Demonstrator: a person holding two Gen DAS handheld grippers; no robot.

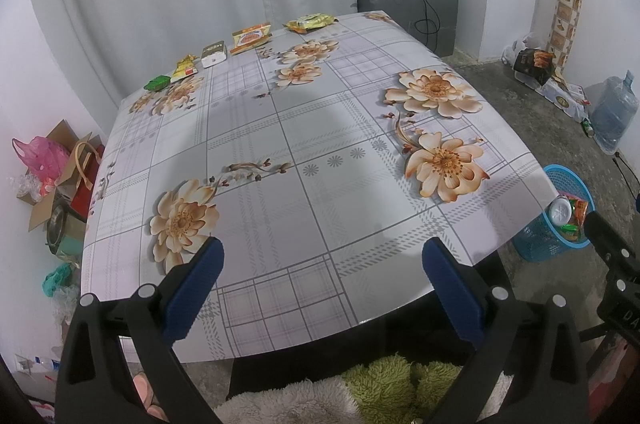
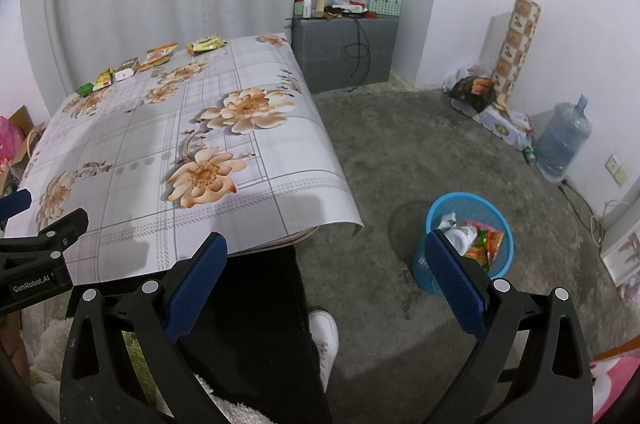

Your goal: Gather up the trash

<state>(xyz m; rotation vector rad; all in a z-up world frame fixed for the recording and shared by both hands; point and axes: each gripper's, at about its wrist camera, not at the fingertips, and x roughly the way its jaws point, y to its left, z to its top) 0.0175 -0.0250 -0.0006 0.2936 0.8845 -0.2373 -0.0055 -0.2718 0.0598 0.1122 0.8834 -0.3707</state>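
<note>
We count five pieces of trash in a row along the far left edge of the table, which wears a white plaid cloth printed with peach flowers: a small green crumpled wrapper, a yellow-and-red sachet, a white rectangular carton, an orange-and-yellow flat packet and a yellow-green snack bag. There is one round blue plastic mesh basket on the concrete floor, just beside the table's near right corner, already holding a white bottle and some colourful wrappers. Our left gripper hovers over the near edge of the table with its two blue-padded fingers spread wide and nothing between them; the five pieces lie well apart from it, across the table. Our right gripper is likewise spread and empty, hanging over the floor, its right finger overlapping the basket in view.
</note>
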